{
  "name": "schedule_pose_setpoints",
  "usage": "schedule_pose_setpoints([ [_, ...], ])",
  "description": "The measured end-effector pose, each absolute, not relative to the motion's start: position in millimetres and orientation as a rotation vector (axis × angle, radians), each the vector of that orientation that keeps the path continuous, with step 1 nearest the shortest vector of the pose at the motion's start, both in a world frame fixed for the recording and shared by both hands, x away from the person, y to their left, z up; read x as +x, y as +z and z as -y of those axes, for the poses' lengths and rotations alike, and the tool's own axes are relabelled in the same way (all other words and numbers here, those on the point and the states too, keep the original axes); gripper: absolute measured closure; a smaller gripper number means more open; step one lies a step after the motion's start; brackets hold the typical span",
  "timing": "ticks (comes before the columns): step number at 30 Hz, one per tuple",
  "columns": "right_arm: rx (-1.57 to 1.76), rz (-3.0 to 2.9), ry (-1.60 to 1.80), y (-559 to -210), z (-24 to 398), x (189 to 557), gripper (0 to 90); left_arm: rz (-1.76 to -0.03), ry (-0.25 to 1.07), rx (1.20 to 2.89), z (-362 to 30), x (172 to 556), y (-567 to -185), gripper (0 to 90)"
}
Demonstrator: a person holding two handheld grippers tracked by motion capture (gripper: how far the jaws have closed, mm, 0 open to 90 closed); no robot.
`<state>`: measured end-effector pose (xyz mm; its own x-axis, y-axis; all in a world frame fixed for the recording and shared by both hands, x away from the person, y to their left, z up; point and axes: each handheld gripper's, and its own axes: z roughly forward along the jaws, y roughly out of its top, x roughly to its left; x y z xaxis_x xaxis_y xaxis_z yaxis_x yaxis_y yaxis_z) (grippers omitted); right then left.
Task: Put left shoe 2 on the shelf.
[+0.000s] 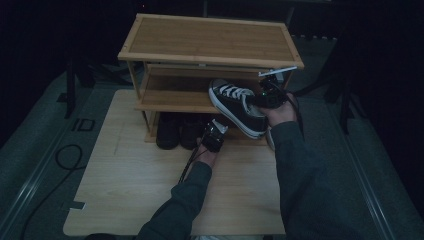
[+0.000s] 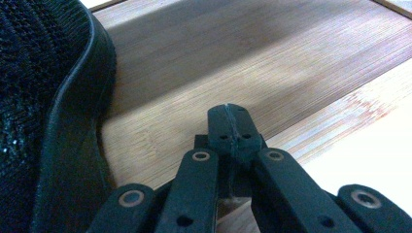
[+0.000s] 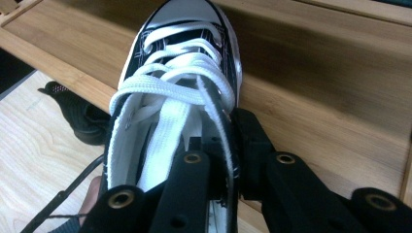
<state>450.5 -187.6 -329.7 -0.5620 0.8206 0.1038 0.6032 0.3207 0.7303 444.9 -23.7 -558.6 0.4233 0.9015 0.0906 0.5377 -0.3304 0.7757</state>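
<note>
Two right gripper (image 3: 228, 145) fingers (image 3: 252, 141) pinch the sneaker's (image 3: 180, 73) side wall — one inside, one outside.

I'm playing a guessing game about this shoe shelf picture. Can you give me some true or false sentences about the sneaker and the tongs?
1. The right tongs pinch the side wall of the black canvas sneaker with white laces. True.
2. The sneaker's toe points toward the bamboo shoe rack. True.
3. The left tongs hold a shoe. False: they are shut on nothing.
4. The rack's top shelf carries boots. False: it is bare; dark shoes sit at the bottom.
</note>
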Motion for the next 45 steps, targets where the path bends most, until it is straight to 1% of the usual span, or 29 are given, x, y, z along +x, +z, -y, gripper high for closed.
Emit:
schedule_pose_setpoints([
  [3, 1.281, -2.327, 1.062, -329, 188, 449, 77.8, -1.215, 0.69, 2.004, 24, 445, -558, 90.0],
  [9, 1.24, -2.345, 1.061, -326, 192, 447, 75.0, -1.213, 0.689, 2.005, 24, 445, -558, 90.0],
  [23, 1.185, -2.344, 1.108, -314, 202, 434, 74.8, -1.213, 0.691, 2.004, 24, 445, -558, 90.0],
  [29, 1.165, -2.328, 1.132, -308, 208, 428, 77.2, -1.213, 0.692, 2.006, 24, 445, -558, 90.0],
  [36, 1.139, -2.314, 1.113, -300, 216, 422, 88.8, -1.213, 0.692, 2.005, 24, 445, -559, 90.0],
  [45, 1.132, -2.285, 1.101, -296, 228, 414, 90.0, -1.213, 0.692, 2.005, 24, 445, -559, 90.0],
])
